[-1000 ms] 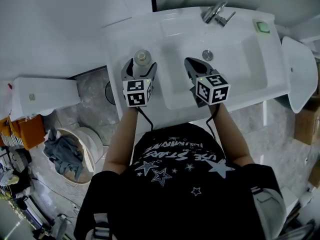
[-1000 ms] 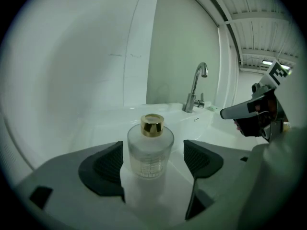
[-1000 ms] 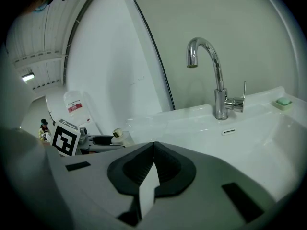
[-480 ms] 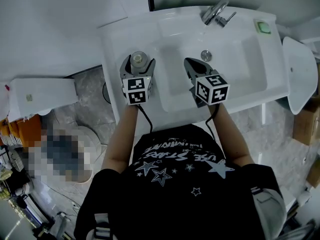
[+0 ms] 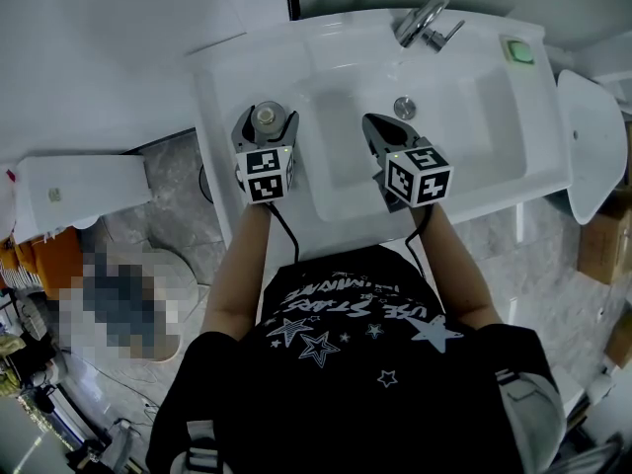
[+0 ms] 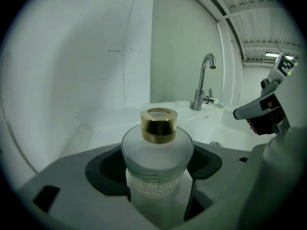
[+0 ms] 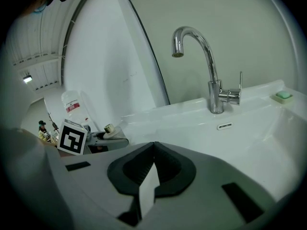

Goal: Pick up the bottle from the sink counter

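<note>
A frosted white bottle (image 6: 157, 163) with a gold cap (image 6: 159, 124) stands upright between the jaws of my left gripper (image 6: 158, 178), whose dark pads press on both its sides. From the head view the bottle (image 5: 264, 118) is over the left ledge of the white sink counter (image 5: 219, 75), with the left gripper (image 5: 265, 122) shut on it. My right gripper (image 5: 375, 124) hovers over the basin, jaws shut and nothing between them; in its own view the right gripper's (image 7: 153, 146) tips meet at a point.
A chrome faucet (image 5: 425, 20) stands at the back of the basin, with the drain (image 5: 404, 108) below it. A green soap bar (image 5: 519, 51) lies at the back right corner. A white toilet tank (image 5: 79, 194) is to the left, below the counter.
The left gripper has drifted a little left with the bottle between its jaws. The right gripper has stayed where it was.
</note>
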`<state>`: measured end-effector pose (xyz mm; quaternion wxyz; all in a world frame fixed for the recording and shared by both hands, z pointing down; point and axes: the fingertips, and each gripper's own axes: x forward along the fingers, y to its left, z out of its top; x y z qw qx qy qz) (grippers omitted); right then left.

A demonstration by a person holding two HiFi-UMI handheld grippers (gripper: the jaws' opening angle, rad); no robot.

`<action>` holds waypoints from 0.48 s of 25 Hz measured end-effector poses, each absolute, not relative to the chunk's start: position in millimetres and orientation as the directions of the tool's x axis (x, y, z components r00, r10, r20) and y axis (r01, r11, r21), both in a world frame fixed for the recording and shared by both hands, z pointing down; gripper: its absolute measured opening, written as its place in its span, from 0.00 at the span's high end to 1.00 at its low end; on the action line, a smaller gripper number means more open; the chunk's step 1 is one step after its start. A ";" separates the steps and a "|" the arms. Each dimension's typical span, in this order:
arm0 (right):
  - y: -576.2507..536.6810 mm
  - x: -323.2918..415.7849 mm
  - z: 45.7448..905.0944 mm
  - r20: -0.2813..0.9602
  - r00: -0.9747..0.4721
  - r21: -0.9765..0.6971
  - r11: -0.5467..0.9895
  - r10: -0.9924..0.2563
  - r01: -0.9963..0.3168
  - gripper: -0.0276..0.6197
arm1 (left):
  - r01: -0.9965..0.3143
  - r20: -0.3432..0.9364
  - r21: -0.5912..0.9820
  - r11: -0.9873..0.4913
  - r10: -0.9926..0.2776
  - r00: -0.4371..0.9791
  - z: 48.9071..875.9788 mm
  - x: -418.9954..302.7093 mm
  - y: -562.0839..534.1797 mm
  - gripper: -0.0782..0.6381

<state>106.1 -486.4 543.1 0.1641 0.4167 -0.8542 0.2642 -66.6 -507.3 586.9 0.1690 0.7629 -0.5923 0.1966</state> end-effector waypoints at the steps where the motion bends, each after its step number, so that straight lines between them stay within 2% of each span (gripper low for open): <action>1: -486.3 107.6 543.1 0.500 -0.597 -0.315 0.511 -0.627 -0.800 0.95 | -0.970 0.502 0.020 -0.243 -0.836 0.220 587.2 -66.2 -507.3 0.40; 12: -481.9 104.8 539.0 0.499 -0.589 -0.308 0.505 -0.636 -0.806 0.95 | -0.960 0.514 0.040 -0.277 -0.818 0.258 584.5 -65.9 -501.6 0.41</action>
